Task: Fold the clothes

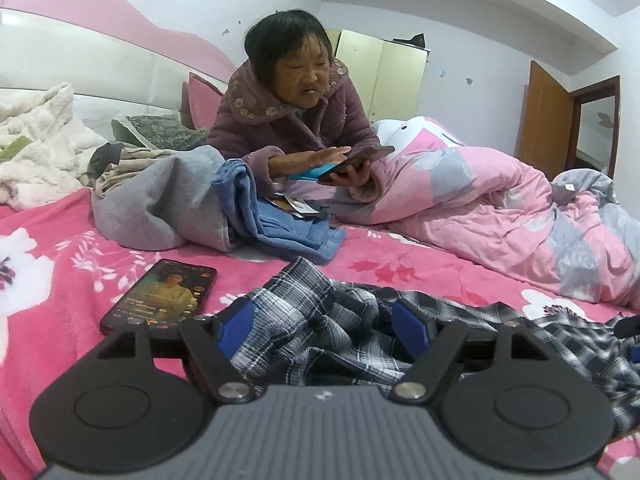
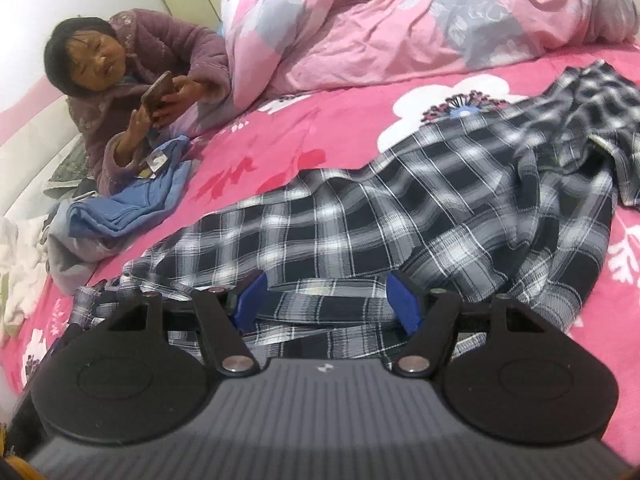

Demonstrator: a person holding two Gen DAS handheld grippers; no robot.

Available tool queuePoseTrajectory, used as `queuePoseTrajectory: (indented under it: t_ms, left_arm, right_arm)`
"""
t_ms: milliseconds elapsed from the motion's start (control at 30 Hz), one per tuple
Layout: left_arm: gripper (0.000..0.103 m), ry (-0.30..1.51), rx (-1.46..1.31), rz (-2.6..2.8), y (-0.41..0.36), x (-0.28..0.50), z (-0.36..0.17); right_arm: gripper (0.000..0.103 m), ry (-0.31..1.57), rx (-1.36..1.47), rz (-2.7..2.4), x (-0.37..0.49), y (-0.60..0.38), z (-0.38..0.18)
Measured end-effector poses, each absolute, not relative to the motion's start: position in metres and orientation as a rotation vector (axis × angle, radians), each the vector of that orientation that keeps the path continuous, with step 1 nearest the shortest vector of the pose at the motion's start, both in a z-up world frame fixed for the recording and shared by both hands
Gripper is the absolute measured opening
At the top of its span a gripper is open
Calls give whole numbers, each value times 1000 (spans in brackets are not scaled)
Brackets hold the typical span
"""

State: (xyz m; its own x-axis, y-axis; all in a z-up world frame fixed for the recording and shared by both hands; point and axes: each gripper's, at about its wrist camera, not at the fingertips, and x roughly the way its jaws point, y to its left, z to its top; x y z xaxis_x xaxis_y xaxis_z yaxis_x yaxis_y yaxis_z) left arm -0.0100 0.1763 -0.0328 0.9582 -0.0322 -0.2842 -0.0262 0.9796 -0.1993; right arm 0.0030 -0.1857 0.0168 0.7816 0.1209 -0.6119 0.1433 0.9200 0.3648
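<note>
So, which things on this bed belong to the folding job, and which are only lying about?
Belong to the job:
- plaid shirt, spread crumpled in front of both grippers
- left gripper, jaws apart over the shirt
- right gripper, jaws apart over the shirt

Only lying about:
- phone with lit screen, on the pink blanket
- folded blue garment
- grey garment
- pink quilt

Home bedroom: bed with pink headboard, floral bedspread, rumpled quilt, pillows, wardrobe, wooden door.
</note>
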Motion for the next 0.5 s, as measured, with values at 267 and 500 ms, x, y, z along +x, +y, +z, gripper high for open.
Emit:
queuePoseTrajectory:
  t_ms: [267, 500]
  left_arm:
    - [77, 307, -151, 69, 180, -23, -27]
    - [77, 349, -117, 128, 192, -13, -25]
  right_arm:
    - [66, 590, 292, 128, -9, -169, 41]
    - [65, 592, 163, 367, 20, -131, 35]
